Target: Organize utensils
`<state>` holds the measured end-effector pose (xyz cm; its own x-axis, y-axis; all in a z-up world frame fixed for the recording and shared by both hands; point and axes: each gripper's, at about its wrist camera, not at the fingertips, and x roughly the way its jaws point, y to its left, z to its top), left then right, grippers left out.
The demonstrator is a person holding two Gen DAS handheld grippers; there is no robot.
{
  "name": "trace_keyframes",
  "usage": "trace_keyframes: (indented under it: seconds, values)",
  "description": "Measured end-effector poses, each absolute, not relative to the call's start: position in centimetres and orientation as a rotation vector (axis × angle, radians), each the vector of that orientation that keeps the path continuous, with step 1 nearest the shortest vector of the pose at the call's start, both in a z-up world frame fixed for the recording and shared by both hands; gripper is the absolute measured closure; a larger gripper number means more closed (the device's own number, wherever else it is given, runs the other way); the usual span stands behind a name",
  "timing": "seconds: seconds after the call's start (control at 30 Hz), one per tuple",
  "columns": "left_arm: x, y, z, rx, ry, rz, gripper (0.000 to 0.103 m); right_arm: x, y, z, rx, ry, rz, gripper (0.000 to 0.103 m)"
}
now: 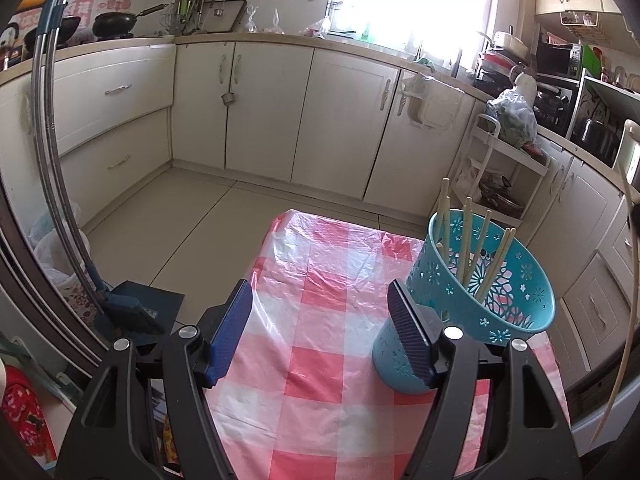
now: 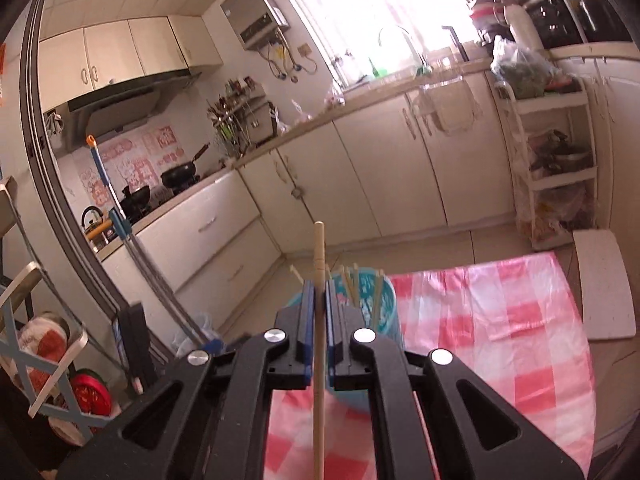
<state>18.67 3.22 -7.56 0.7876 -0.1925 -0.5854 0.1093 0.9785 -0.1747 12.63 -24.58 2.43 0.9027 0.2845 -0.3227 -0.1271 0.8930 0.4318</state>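
Chopstick [image 2: 319,264] pinched in R gripper [image 2: 319,300], L gripper [image 1: 320,320] agape

The left gripper [image 1: 320,330] was matte black plastic, its two arms pierced by triangular cut-outs and pinned with round silver screw heads. Its jaws carried dark blue pads with a fine ribbed, dotted texture. The right gripper [image 2: 319,322] matched it: black linkage arms, silver screws, blue-edged pads.
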Motion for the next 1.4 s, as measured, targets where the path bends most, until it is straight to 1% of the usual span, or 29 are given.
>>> trace_keyframes:
  seconds: [0.17,0.3,0.5,0.77,0.83,0.9,0.93,1.03,1.1,1.2,1.3,1.4]
  values:
    - [18.8,2.9,-7.7,-0.107,0.650,-0.149,0.035,16.8,-24.0,4.8,0.389,0.230,0.068,0.097]
    - [18.9,2.4,-7.7,-0.082,0.649,-0.137,0.033,18.7,-23.5,3.7,0.344,0.164,-0.054,0.097]
    - [18.7,1.9,-7.5,-0.051,0.638,-0.137,0.029,20.3,-22.4,-0.8,0.292,0.216,-0.120,0.097]
    - [18.8,1.4,-7.7,-0.036,0.653,-0.138,0.026,19.3,-19.7,-3.9,0.216,0.298,-0.046,0.096]
    - [18.8,1.3,-7.8,-0.033,0.655,-0.135,0.023,18.6,-19.2,-4.4,0.191,0.326,-0.020,0.091]
    - [18.9,1.3,-7.9,-0.030,0.659,-0.132,0.021,17.7,-19.2,-4.6,0.189,0.343,-0.003,0.077]
    - [18.9,1.3,-8.0,-0.027,0.659,-0.131,0.019,16.8,-19.3,-4.7,0.195,0.353,0.009,0.074]
    - [18.9,1.1,-8.2,-0.013,0.667,-0.135,0.014,14.2,-19.8,-4.7,0.213,0.395,0.029,0.060]
    - [18.6,1.1,-8.3,-0.006,0.674,-0.140,0.013,12.4,-20.1,-4.9,0.215,0.437,0.025,0.034]
    - [17.7,0.5,-7.2,0.032,0.671,-0.128,0.008,9.8,-20.7,-5.1,0.198,0.520,-0.003,0.016]
    - [15.6,0.1,-5.2,0.058,0.649,-0.105,0.007,7.5,-21.5,-5.2,0.185,0.603,-0.032,0.008]
    - [12.8,-0.2,-3.6,0.068,0.665,-0.124,0.007,5.6,-21.9,-4.9,0.198,0.660,-0.055,0.007]
